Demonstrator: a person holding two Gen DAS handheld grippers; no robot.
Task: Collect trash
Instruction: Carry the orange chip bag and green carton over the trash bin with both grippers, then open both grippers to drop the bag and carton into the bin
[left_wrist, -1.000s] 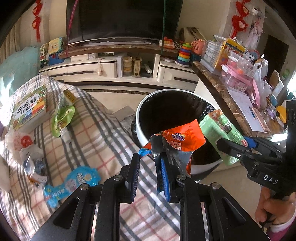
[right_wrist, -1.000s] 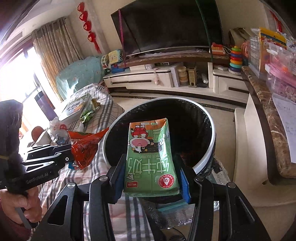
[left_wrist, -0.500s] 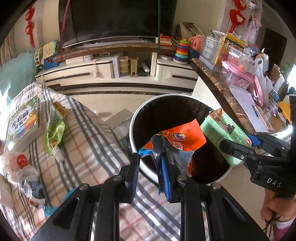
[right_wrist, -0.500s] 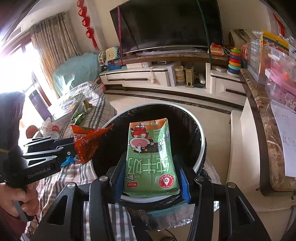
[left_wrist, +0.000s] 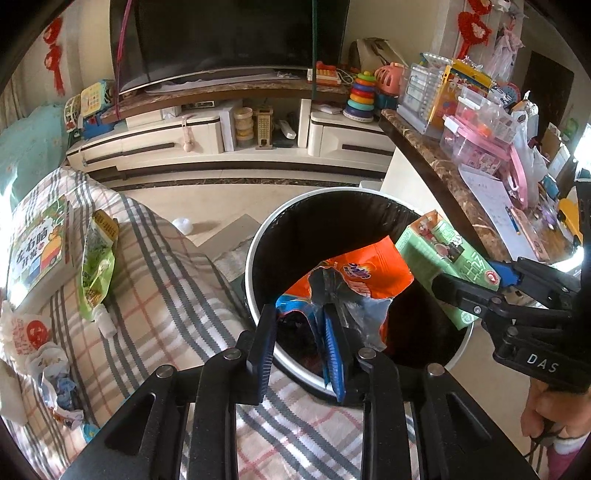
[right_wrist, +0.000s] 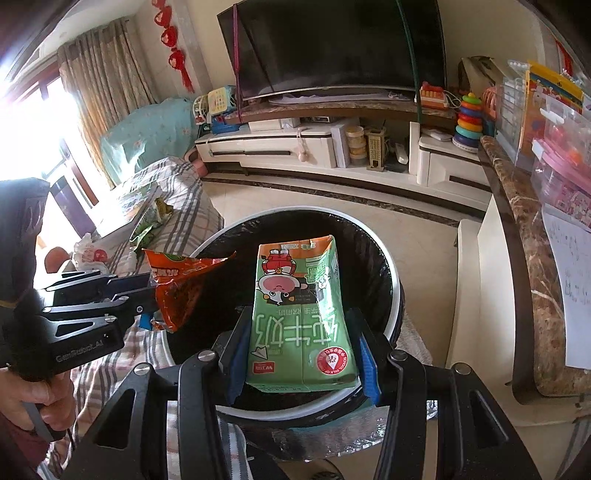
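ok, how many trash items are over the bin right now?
2. Orange snack wrapper between the opening left gripper jaws; green milk carton clamped in right gripper. Bin contents too dark to tell.

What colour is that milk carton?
Mostly green, the milk carton shows best in the right wrist view.

Bright living room with a television wall

A dark television stands on a long white cabinet against cream walls. Curtains frame a glaring window at the left. The floor is pale tile; a marble-topped counter runs along the right.
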